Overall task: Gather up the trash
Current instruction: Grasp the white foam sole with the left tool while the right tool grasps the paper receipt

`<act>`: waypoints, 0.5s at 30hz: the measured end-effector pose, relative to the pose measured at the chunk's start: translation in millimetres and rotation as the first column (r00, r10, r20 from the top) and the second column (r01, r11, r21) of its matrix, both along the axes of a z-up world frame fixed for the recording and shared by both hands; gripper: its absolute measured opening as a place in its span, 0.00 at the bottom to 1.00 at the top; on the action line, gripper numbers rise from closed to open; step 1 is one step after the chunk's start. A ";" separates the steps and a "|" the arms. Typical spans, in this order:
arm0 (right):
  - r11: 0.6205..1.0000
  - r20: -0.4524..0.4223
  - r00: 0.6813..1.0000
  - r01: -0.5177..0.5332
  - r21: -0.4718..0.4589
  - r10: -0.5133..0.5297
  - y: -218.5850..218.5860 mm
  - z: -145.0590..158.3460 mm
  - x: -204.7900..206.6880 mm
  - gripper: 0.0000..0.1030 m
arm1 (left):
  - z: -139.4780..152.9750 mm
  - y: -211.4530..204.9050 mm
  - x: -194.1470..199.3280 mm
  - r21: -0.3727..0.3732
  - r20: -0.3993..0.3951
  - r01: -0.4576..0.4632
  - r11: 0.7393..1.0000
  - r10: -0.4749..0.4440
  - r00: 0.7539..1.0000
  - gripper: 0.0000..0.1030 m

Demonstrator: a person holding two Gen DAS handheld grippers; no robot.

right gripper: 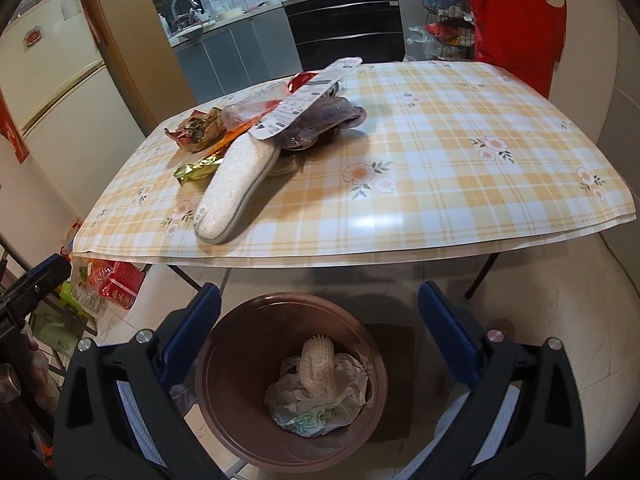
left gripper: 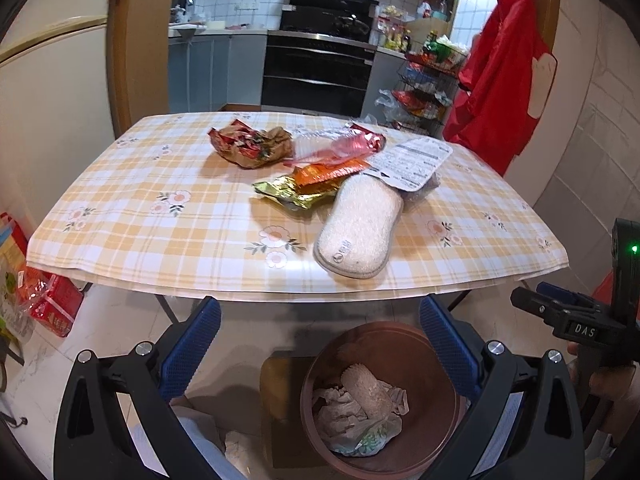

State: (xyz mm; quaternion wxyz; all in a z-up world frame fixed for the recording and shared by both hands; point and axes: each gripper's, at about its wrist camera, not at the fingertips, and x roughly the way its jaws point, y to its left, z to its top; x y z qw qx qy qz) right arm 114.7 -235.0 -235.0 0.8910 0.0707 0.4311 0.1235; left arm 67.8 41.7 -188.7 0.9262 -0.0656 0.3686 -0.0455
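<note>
A pile of trash lies on the checked table [left gripper: 140, 208]: a crumpled brown-red wrapper [left gripper: 252, 145], a gold and orange wrapper [left gripper: 308, 186], a pink-red wrapper [left gripper: 352, 145], a white insole [left gripper: 358, 230] and a printed card package [left gripper: 416, 162]. The pile also shows in the right wrist view, with the insole [right gripper: 236, 188] nearest. A brown bin [left gripper: 380, 400] stands on the floor before the table and holds an insole and crumpled bags. My left gripper [left gripper: 320, 344] is open and empty above the bin. My right gripper [right gripper: 320, 332] is open and empty above the bin [right gripper: 292, 384].
A red garment [left gripper: 500, 72] hangs at the right. Red and green packs [left gripper: 44, 304] lie on the floor at the left. A fridge [right gripper: 52, 80] stands at the left. The kitchen counter and oven [left gripper: 316, 68] are behind the table.
</note>
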 end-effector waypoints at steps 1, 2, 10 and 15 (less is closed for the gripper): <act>1.000 -0.002 1.000 0.002 0.001 -0.002 -0.7 -1.0 1.6 0.94 | -1.1 -3.3 4.4 0.001 -0.005 0.013 1.000 -0.013 1.000 0.94; 1.000 -0.004 1.000 0.003 0.004 -0.003 -1.7 -2.0 3.6 0.94 | -2.0 -7.0 9.4 0.003 -0.009 0.027 1.000 -0.027 1.000 0.94; 1.000 -0.012 1.000 -0.002 0.023 0.002 -8.8 -8.1 27.7 0.94 | -15.9 -45.2 61.6 0.097 -0.029 0.177 0.979 -0.175 0.984 0.94; 0.999 -0.026 1.000 0.011 0.037 -0.010 -14.7 -14.1 48.5 0.94 | -41.9 -72.8 100.9 0.228 -0.068 0.221 0.948 -0.211 0.975 0.94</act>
